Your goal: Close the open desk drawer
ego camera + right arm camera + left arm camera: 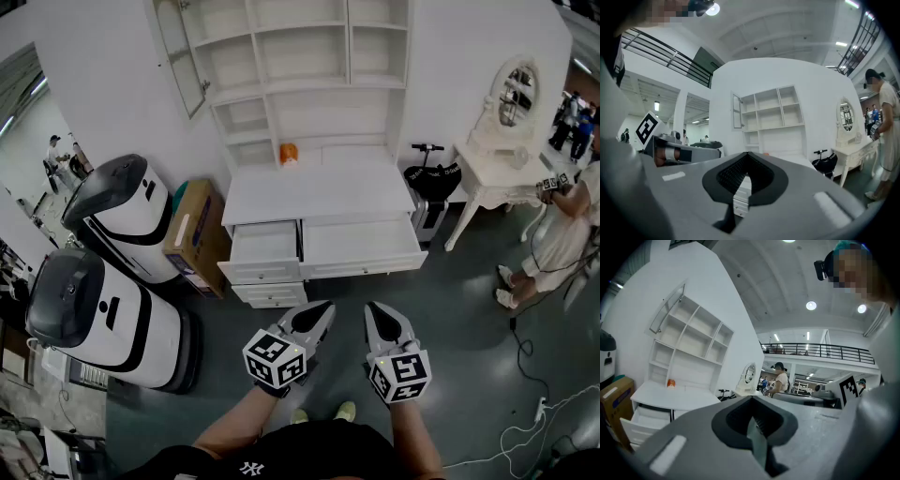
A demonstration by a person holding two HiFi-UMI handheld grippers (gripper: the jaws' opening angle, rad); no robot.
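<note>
A white desk (319, 192) with a shelf hutch stands ahead of me. Two top drawers are pulled out: a small left drawer (265, 248) and a wide right drawer (361, 246). A lower left drawer (272, 293) also sticks out a little. My left gripper (323, 308) and right gripper (373, 310) hover side by side just short of the drawer fronts, touching nothing. Both are shut and hold nothing. The left gripper view shows the shut left gripper (751, 401) with the desk (670, 397) off to the left. In the right gripper view, drawer fronts (740, 192) show through the right gripper (746, 157).
Two white-and-black machines (122, 211) (94, 319) and a cardboard box (192, 234) crowd the desk's left. A scooter (433, 183), a vanity table (497, 173) and a person (567, 225) are at the right. Cables (534, 412) lie on the floor. An orange object (288, 153) sits on the desk.
</note>
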